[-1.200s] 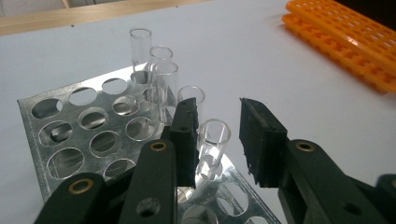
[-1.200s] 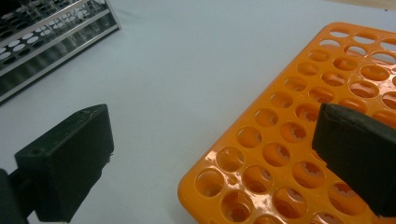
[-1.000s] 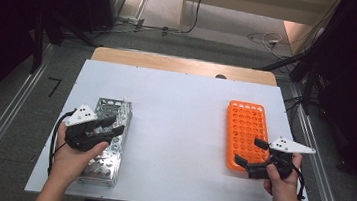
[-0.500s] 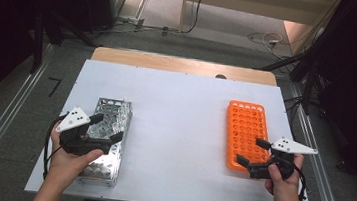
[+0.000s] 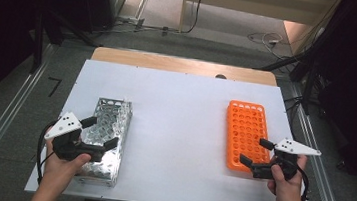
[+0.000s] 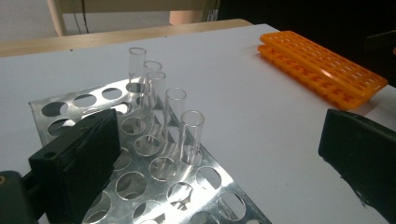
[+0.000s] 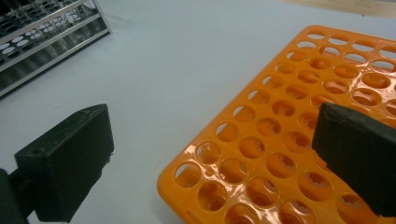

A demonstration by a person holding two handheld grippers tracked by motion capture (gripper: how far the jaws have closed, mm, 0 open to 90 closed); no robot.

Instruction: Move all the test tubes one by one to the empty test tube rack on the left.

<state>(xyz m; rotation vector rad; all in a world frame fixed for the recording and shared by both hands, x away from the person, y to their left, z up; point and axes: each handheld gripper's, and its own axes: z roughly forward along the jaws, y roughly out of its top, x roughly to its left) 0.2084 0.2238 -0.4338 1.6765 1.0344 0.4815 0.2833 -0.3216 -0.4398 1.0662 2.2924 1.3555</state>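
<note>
A shiny metal tube rack [image 5: 108,123] lies at the table's left, with a row of several clear glass tubes [image 6: 191,135] standing upright in its holes [image 6: 154,168]. My left gripper [image 5: 100,132] hovers over the rack's near half, open and holding nothing. In the left gripper view it [image 6: 219,177] has one jaw over the rack and the other over bare table, with the tubes just ahead. An empty orange rack [image 5: 245,130] lies at the right. My right gripper [image 5: 253,151] is open over the orange rack's near corner [image 7: 261,163], nothing between its jaws.
The white table top [image 5: 178,130] lies bare between the two racks. A wooden strip [image 5: 180,64] runs along the far edge. Cables and dark stands crowd the floor beyond. The metal rack [image 7: 42,32] appears far off in the right gripper view.
My left gripper has drawn back slightly toward the near edge over the metal rack. The right gripper has barely moved. Both stay open.
</note>
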